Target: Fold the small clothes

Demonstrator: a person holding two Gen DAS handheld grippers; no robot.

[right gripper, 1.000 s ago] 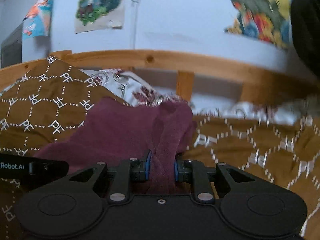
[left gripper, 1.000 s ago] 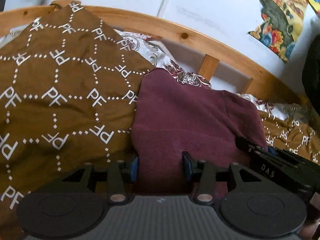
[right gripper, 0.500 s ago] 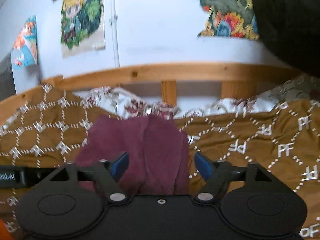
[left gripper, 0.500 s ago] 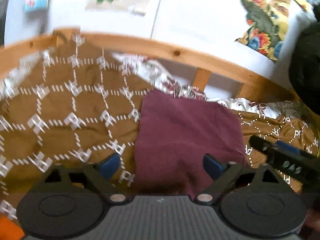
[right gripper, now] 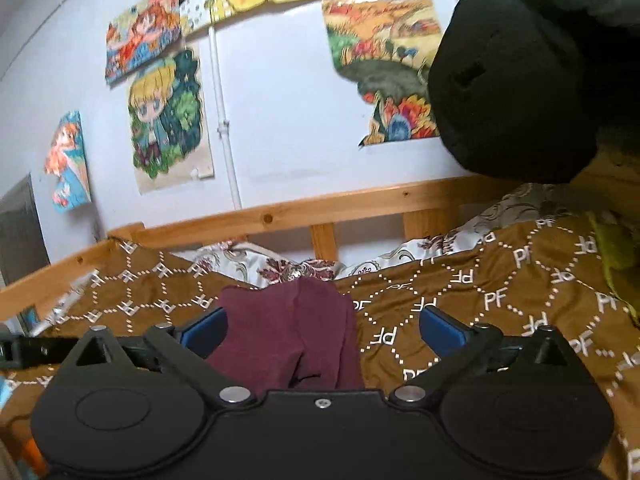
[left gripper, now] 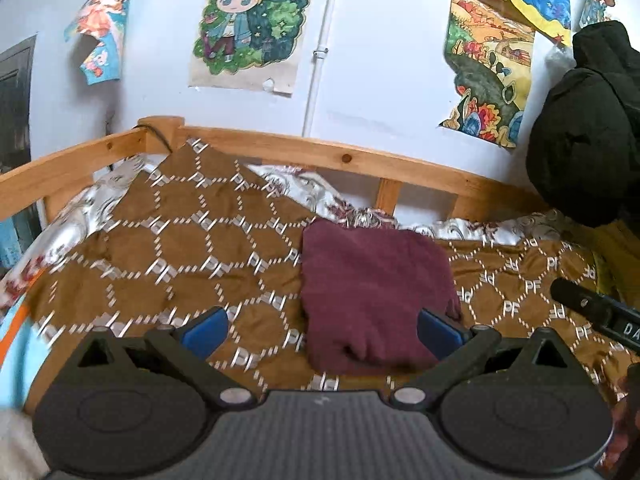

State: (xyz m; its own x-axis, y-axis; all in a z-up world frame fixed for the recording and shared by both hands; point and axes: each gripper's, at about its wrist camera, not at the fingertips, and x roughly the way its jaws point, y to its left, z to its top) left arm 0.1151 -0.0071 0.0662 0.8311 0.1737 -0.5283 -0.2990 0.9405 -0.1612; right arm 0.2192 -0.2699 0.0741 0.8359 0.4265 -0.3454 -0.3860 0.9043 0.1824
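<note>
A maroon garment (left gripper: 372,296) lies folded into a rough rectangle on the brown patterned blanket (left gripper: 180,248). My left gripper (left gripper: 322,332) hovers above its near edge, jaws opening wide. The cloth lies below them, untouched by the blue pads. In the right wrist view the same garment (right gripper: 288,332) lies in front of my right gripper (right gripper: 322,330). Its jaws are also opening, and its pads are clear of the fabric. A black finger (left gripper: 592,312) of the right gripper shows at the right edge of the left wrist view.
A wooden bed rail (left gripper: 344,156) runs behind the blanket, with a floral sheet (left gripper: 304,192) bunched against it. A large black soft object (right gripper: 520,80) hangs at the right. Posters (left gripper: 248,24) cover the white wall.
Both grippers have let go of the maroon garment and spread their jaws wide. They have drawn back and upward, so the garment now lies flat and farther off.
</note>
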